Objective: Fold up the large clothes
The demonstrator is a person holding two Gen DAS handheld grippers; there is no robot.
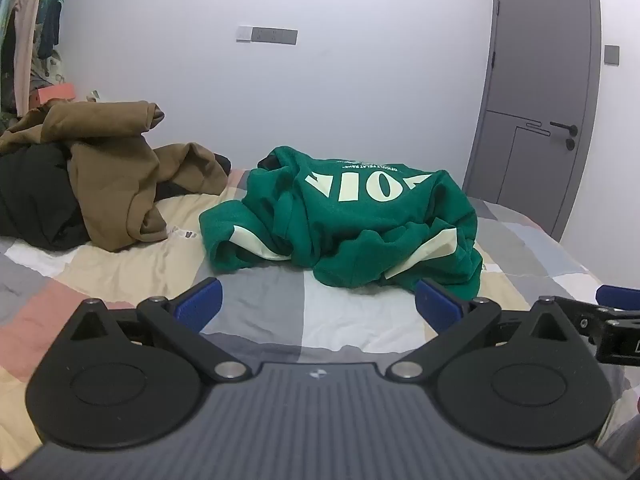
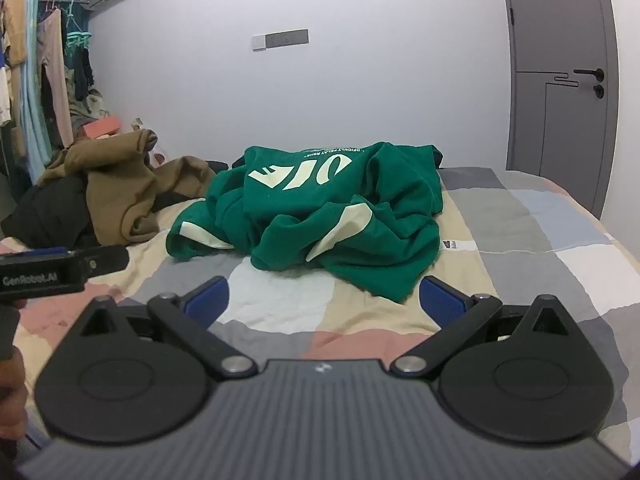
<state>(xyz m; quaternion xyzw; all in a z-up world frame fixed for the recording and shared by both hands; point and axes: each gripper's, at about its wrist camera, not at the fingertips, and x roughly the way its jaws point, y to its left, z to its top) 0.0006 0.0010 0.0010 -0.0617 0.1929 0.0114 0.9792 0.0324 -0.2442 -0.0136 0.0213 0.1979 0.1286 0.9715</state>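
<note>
I hold both hand-held grippers (image 1: pixel 318 306) (image 2: pixel 324 298) wide and empty just short of the soft, floppy green sweatshirt (image 1: pixel 360 216); I judge its near hem easiest to pinch.

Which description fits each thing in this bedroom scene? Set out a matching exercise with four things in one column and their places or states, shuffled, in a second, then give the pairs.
Things
1. green sweatshirt
2. brown garment
3. grey door
4. left gripper

Descriptions
A. closed, in the wall at the right
B. crumpled in the middle of the patchwork bedspread
C. jaws wide open, holding nothing
D. heaped at the bed's left side, over dark clothing

Pairs: 1-B, 2-D, 3-A, 4-C
</note>
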